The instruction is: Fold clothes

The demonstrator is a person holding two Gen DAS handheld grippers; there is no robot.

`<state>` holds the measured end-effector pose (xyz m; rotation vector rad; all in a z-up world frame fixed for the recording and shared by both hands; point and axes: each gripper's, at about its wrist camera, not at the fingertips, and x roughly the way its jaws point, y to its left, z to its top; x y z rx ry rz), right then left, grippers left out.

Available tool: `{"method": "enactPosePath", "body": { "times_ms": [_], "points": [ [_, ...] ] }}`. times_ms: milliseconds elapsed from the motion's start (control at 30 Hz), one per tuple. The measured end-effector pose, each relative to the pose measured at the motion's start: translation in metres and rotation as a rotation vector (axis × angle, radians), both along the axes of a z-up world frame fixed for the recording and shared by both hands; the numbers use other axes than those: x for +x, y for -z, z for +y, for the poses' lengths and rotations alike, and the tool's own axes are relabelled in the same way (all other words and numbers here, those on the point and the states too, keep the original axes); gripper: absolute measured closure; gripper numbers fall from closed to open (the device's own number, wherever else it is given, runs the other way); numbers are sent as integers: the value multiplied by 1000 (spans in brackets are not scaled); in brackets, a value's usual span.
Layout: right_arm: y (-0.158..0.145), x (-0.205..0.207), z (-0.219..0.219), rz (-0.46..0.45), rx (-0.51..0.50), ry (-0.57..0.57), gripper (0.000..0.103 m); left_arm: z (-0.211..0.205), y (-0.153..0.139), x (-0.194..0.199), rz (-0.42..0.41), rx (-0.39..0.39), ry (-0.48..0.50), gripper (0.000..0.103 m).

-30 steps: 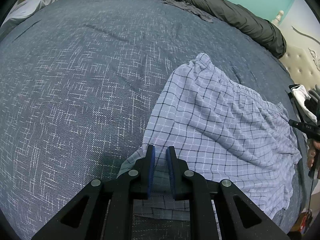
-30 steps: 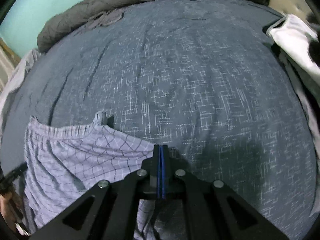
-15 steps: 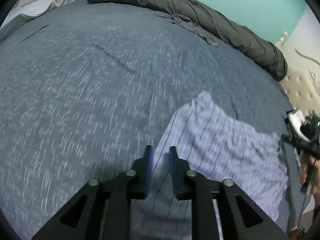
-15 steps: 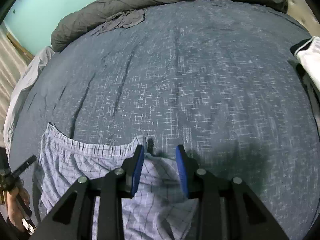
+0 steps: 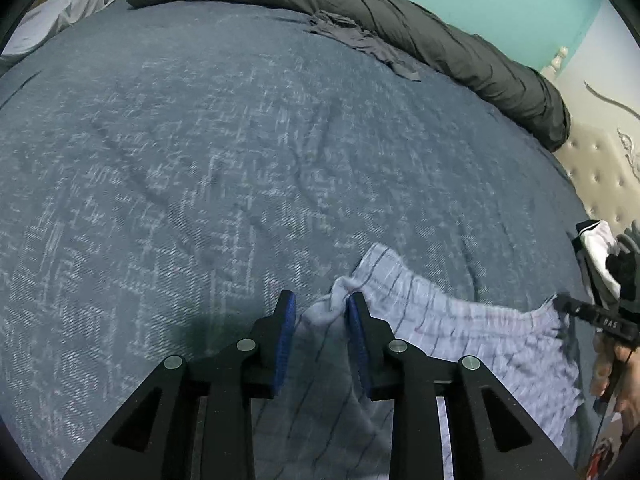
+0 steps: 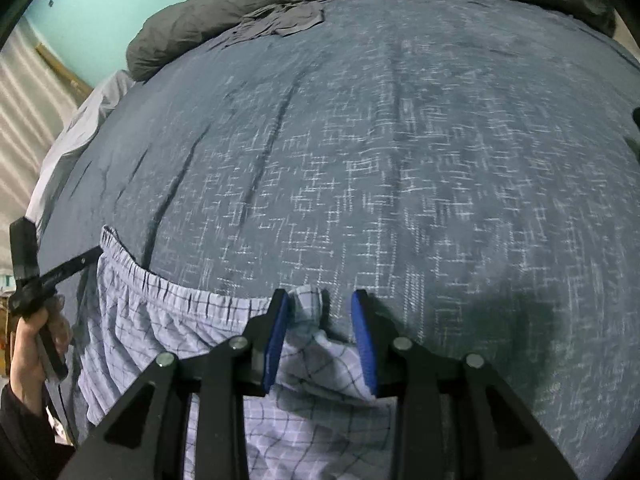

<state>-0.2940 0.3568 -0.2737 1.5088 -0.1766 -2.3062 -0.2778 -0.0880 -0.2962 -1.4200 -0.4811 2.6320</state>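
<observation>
- While I look along the left gripper (image 5: pixel 318 312), its blue pads stand apart, one bunched corner of the checked shorts (image 5: pixel 460 332) against the right pad.
- My right gripper (image 6: pixel 320 312) is spread too, the shorts' other waistband corner bunched between its fingers, unpinched.
- Beyond, the shorts lie on the near edge of the blue bedspread (image 6: pixel 400 140).
- Farthest back, a dark duvet (image 5: pixel 400 20) lies rolled along the wall.
</observation>
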Motion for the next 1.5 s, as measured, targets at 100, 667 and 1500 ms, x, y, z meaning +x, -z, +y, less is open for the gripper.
{"method": "enactPosePath", "body": {
  "times_ms": [100,667,1500],
  "points": [
    [0,-1,-4,12,-2,-21,87,6,2,-5,0,-5,15,79],
    [-41,-17,-19,219,47,-44,97,19,-35,-14,146,-75,-16,101],
    [-33,-17,27,150,-8,186,77,0,-15,-15,70,-92,-70,72]
  ]
}}
